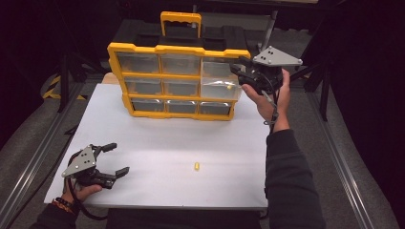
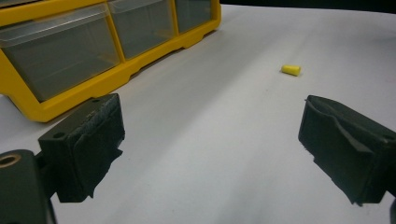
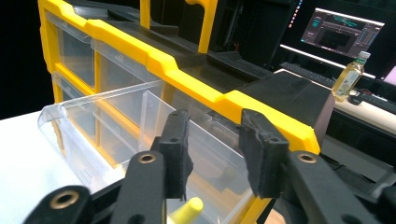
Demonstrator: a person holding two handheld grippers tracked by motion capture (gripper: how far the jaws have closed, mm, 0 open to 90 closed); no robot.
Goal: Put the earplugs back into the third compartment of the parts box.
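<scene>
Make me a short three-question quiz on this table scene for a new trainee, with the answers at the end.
1. True or false: the left gripper holds the yellow piece on the table.
2. In which column of the yellow organizer is a drawer pulled out? A. left B. middle C. right
3. What lies inside the pulled-out drawer, under the right gripper?

Key
1. False: its jaws stand open and that piece lies apart from it on the white table.
2. C.
3. A small yellow piece.
</scene>
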